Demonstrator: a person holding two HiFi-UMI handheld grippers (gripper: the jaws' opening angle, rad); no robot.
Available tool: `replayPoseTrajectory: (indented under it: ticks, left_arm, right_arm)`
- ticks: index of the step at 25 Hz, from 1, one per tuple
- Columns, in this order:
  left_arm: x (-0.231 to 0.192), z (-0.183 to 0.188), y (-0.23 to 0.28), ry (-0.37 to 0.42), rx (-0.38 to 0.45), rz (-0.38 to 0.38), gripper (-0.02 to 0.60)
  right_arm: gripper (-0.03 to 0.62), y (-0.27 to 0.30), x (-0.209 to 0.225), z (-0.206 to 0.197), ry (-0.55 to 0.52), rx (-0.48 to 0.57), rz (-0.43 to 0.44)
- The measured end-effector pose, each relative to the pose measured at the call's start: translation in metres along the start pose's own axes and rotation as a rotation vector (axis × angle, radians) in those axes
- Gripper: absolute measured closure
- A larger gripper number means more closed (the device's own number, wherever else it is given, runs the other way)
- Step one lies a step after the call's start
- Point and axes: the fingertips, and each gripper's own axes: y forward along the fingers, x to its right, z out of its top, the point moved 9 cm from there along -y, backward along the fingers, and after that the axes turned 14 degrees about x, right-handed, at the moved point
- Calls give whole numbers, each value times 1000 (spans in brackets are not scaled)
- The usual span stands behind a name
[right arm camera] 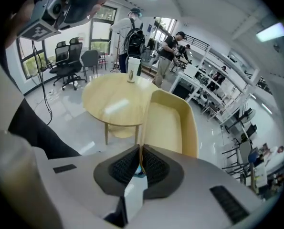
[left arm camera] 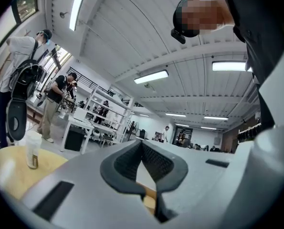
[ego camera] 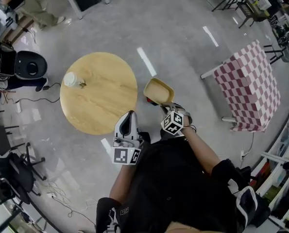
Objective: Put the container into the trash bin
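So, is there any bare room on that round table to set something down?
Yes: the round table is bare from the cup at its left edge across to the container held beyond its right edge. Crowded: cables and chairs on the floor left.

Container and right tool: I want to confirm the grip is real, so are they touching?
Touching. The right gripper view shows the right tool clamped on the container by its thin wall, no gap.
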Motion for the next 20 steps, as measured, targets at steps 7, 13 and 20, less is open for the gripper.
replayPoseTrajectory:
  ticks: [7,13,20]
  left_arm:
    - [51,-26,46,0,1,-30,572]
    - [67,-36,73,14,-18,-39,572]
    - [70,-46,90,23,-39,-26,572]
  right_arm:
    - [554,-29,30,-52,74,6,-19]
    - [554,-29,53,-61,72,19,-6]
    - [554,-8,62,-78,90,0,34]
